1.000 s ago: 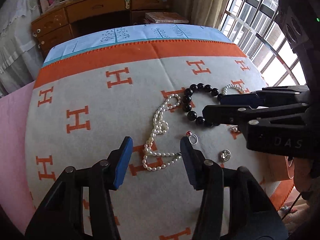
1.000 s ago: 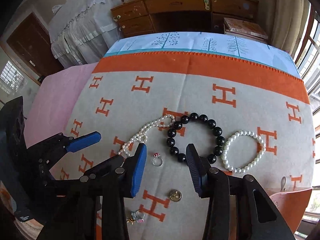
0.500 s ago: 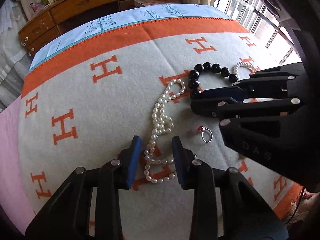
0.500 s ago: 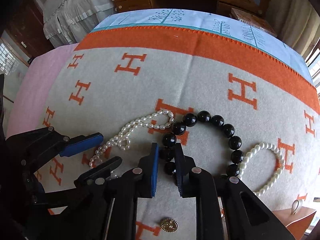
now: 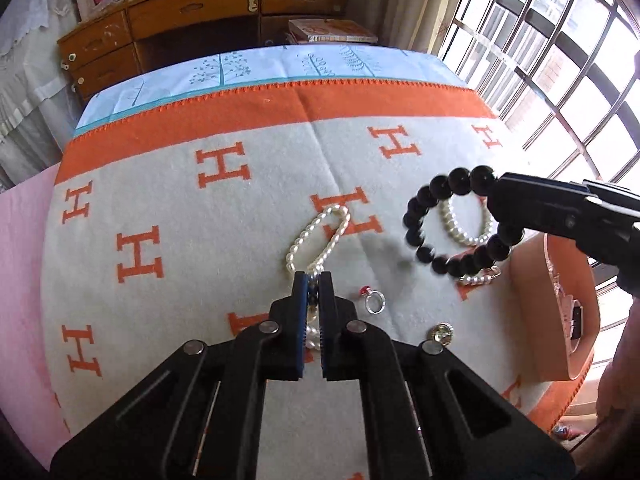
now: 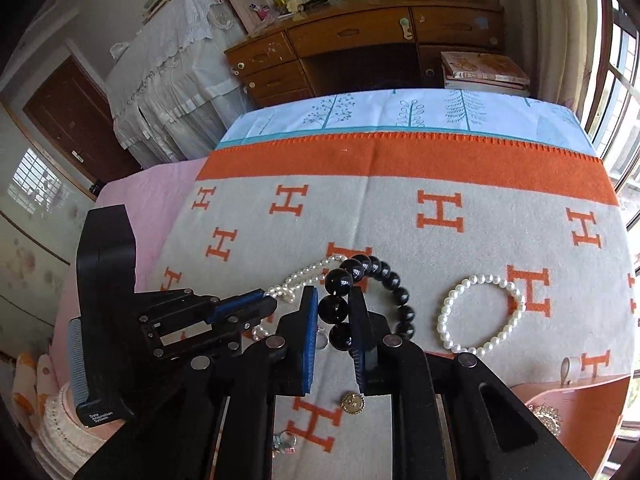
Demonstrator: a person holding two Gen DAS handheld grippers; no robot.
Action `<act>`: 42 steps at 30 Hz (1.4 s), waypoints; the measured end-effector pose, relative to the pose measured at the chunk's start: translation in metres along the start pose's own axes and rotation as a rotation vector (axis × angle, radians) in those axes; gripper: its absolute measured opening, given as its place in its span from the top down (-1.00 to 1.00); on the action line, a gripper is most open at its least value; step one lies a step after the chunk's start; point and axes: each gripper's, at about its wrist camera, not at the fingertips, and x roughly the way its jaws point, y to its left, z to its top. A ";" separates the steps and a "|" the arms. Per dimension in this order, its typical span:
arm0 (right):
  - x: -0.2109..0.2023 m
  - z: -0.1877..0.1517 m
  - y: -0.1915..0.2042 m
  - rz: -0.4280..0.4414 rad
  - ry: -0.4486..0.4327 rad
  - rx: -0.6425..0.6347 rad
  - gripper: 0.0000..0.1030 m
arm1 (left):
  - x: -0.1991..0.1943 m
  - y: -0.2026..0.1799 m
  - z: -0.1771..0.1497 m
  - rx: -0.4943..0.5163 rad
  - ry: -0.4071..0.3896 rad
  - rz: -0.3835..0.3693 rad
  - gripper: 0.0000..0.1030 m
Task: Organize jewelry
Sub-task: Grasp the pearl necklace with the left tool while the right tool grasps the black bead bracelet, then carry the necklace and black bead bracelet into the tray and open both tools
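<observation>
My left gripper is shut on the long white pearl necklace, which lies on the H-patterned blanket; it also shows in the right wrist view. My right gripper is shut on the black bead bracelet and holds it lifted above the blanket; the bracelet hangs from it in the left wrist view. A white pearl bracelet lies to the right. A silver ring with a red stone and a small gold round piece lie near the grippers.
An orange jewelry box stands at the blanket's right edge, with a brooch in it. More small pieces lie at the near edge. A wooden desk stands beyond the bed; windows are on the right.
Both grippers closed: the left on the pearl necklace, the right on the black bracelet. The right gripper lifted the black bracelet off the blanket.
</observation>
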 end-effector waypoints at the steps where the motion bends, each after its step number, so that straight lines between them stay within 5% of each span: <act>1: -0.013 -0.001 -0.001 0.014 -0.021 0.006 0.71 | -0.012 -0.005 0.002 -0.002 -0.022 -0.009 0.95; 11: -0.159 -0.043 -0.027 0.085 -0.246 0.056 0.71 | -0.128 -0.093 0.010 0.097 -0.220 -0.099 0.95; 20: -0.244 -0.118 -0.094 0.027 -0.313 0.134 0.71 | -0.157 -0.199 0.000 0.204 -0.254 -0.196 0.95; 32: -0.231 -0.201 -0.182 -0.008 -0.246 0.271 0.71 | -0.084 -0.290 -0.009 0.254 -0.121 -0.210 0.95; 42: -0.183 -0.208 -0.194 -0.052 -0.225 0.260 0.71 | -0.030 -0.282 -0.026 0.234 -0.060 -0.157 0.93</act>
